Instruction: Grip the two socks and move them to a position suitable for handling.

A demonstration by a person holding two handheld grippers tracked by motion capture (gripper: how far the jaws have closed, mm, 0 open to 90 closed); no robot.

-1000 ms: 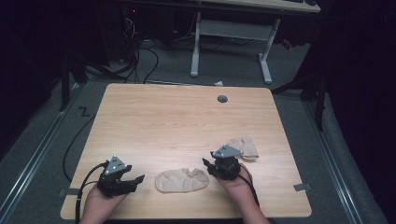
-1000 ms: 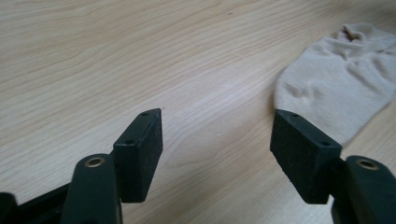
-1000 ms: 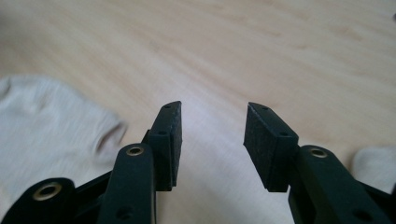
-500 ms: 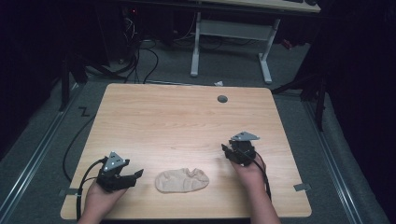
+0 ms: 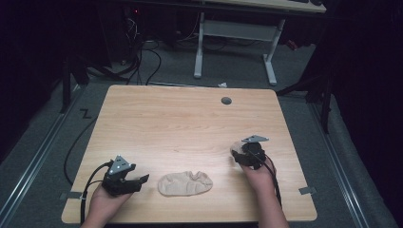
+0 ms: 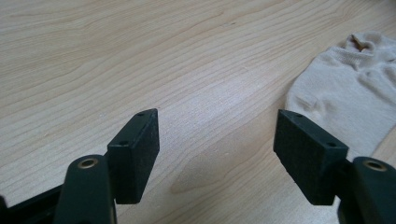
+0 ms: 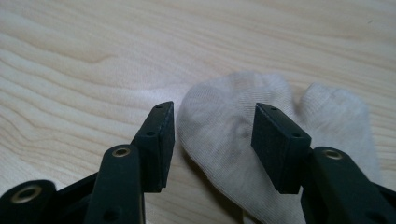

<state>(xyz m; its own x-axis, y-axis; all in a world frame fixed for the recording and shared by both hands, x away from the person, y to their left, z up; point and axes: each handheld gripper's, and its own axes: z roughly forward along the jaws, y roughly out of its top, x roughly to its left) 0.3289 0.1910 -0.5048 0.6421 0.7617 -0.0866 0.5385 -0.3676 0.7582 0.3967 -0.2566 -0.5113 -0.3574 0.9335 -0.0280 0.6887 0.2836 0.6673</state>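
Right gripper view: right gripper (image 7: 212,140) has shifted over to 2nd beige sock (image 7: 243,140); jaws, just been opening, straddle its rounded end w/o pinching. Looks set for pickup. Left gripper (image 6: 217,154) jaws released over bare tabletop (image 6: 140,56), 1st sock (image 6: 345,102) beyond right jaw.

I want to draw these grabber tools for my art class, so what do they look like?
Each one is black. The left gripper and the right gripper both carry a grey three-cornered plate on top, and a black cable trails back from each. Up close, the fingers are flat, blocky black pads with small screw holes, fixed on rounded black arms with brass-coloured rivets. No sleeves cover the forearms.
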